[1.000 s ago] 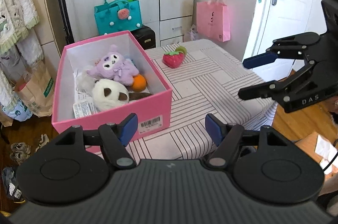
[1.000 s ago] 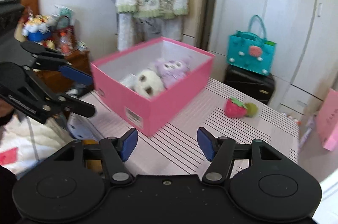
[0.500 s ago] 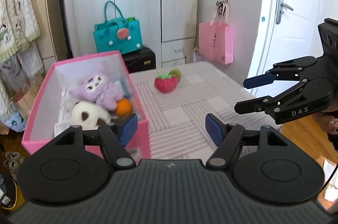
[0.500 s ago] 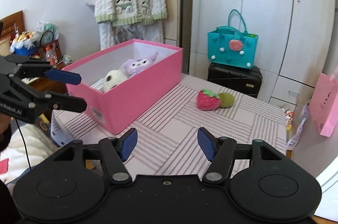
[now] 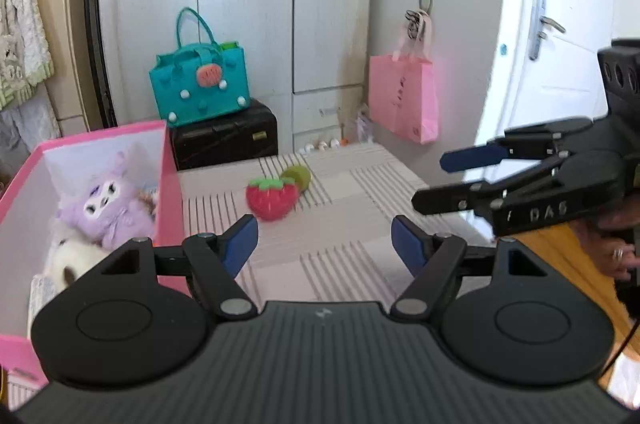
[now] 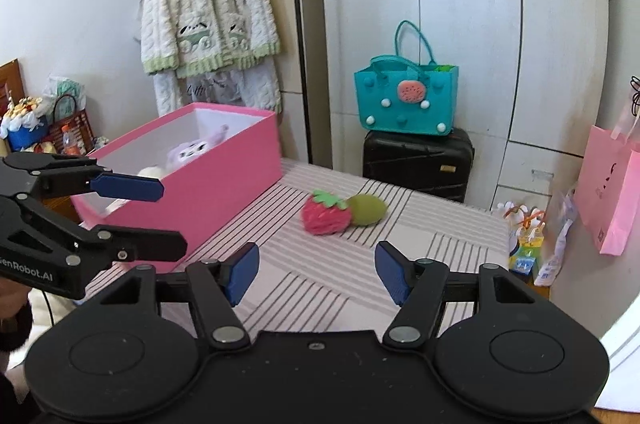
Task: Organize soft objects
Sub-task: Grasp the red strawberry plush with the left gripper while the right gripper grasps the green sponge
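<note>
A red plush strawberry lies on the striped table, touching a green plush ball. At the left stands a pink box holding a purple plush and a white plush. My left gripper and right gripper both hover short of the strawberry, their jaws opening with nothing between them. Each also appears from the side in the other's view: the right gripper and the left gripper.
A teal felt bag sits on a black case before grey wardrobes. A pink paper bag hangs at the right. A knitted cardigan hangs behind the box. A hand holds the right gripper.
Both views have swung right: the pink box has slid toward the left edge and the strawberry has come nearer the middle. Both pairs of jaws stand slightly wider.
</note>
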Tool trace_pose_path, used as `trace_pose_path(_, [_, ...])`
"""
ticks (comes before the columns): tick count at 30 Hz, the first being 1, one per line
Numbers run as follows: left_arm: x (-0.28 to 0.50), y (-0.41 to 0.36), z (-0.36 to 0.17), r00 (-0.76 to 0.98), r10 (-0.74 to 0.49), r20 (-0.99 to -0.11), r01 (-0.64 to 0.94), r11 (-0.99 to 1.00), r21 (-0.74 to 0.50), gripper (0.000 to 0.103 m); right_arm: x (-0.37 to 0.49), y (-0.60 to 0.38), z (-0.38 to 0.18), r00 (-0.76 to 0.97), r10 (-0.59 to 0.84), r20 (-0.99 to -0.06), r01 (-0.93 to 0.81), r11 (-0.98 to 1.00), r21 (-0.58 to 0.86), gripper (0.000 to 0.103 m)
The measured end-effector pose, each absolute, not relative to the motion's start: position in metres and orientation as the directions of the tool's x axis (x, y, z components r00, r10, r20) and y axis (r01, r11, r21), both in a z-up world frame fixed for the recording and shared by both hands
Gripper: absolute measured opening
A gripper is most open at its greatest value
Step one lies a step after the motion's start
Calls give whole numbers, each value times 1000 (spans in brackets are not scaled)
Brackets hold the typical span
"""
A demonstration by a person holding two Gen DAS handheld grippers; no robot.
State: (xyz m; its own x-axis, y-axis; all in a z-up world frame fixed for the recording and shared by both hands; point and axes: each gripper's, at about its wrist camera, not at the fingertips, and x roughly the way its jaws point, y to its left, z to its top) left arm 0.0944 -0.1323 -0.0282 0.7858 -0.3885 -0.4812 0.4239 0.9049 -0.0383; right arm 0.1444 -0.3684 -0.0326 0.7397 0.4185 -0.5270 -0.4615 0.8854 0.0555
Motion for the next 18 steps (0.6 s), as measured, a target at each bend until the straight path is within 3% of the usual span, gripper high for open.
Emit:
trace_pose_path(10, [153,-174,-50,806,-306,-506,314,947,-73,79,211,-402,-54,738,436,-515,-440,889,122,75])
trace_pose_path(18, [191,-191,-75,813,-207,-545,253,967,9,78,270,-396,-76,700,439,-563,-463,879,110,75])
